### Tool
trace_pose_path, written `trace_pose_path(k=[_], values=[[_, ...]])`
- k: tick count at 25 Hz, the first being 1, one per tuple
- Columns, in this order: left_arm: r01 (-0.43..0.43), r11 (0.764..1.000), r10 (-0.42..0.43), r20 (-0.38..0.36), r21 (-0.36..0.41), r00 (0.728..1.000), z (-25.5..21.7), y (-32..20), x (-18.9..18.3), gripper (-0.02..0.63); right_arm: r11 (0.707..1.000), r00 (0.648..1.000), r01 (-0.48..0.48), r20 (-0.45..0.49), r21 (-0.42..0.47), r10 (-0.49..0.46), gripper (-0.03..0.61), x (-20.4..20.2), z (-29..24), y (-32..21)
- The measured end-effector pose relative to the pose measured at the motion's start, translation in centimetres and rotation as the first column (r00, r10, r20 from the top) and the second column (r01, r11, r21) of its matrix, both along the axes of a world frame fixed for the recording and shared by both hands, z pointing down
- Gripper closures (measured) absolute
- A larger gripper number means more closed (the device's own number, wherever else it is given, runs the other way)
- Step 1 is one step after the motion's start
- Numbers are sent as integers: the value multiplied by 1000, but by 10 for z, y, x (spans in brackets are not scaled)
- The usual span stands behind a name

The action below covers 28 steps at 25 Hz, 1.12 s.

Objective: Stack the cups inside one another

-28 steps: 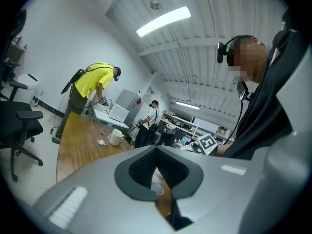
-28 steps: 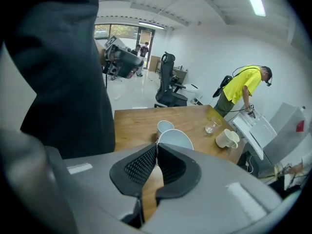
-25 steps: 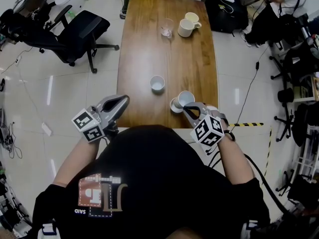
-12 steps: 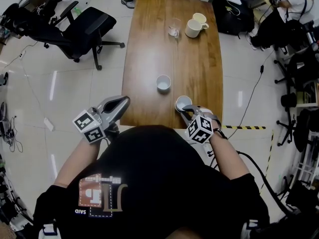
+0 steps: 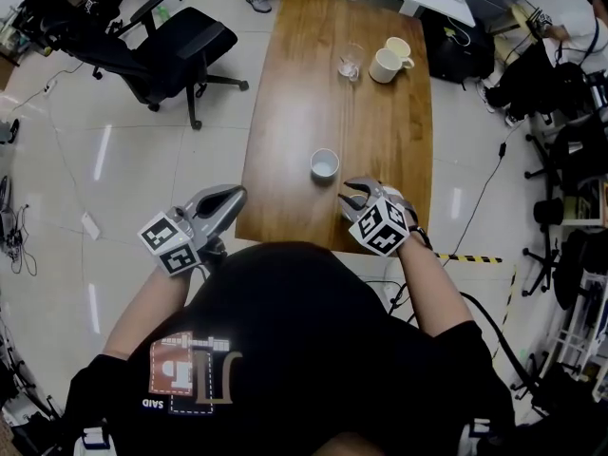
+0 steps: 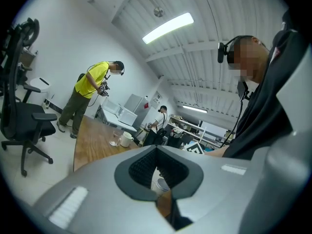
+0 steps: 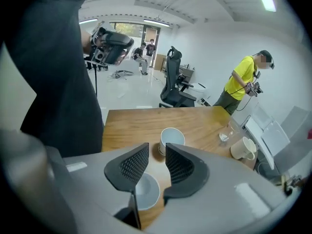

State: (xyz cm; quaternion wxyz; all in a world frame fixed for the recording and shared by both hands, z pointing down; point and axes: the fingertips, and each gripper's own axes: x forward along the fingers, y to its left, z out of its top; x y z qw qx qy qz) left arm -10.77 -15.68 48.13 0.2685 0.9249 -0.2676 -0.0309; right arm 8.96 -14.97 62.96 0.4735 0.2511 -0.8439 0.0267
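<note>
Nearest, the left gripper (image 5: pixel 236 196) is held just off the near left corner of the table (image 5: pixel 313 93), over the floor. Its jaws are closed together at the tips and hold nothing. The right gripper (image 7: pixel 157 149) is over the near edge of the table, toward its right side, and its jaws stand a little apart. Through the gap between them a white cup (image 7: pixel 146 190) is seen, standing on the table with its mouth up, low under the jaws. A strip of wood shows between this cup and the right jaw; whether the left jaw touches it I cannot tell. A second white cup (image 5: pixel 325 163) stands alone near the middle of the table, also mouth up, apart from the first one. At the far end of the table are a clear glass (image 5: pixel 351 62) and, just beside it, two cream mugs (image 5: pixel 385 66) close together. Beyond that end stands a person in a yellow shirt (image 7: pixel 246 79).
</note>
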Motion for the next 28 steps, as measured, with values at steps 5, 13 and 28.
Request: trace_pose_path(k=[5,13,28], values=[[30,1000,-30,8,-7,1000,2,3,-18,614,994,986,102,-128,-34,-106,435,-24,38,-31],[92,996,-91,21,-18,996,5,4,-50,614,971,931,214,-280,-104,-235,449,-31,81,-39],[13,1000,-13,-6,-2,1000,-3,-7,-17,614,990,976,140,-169,-6,-139,554,2,-24,-20]])
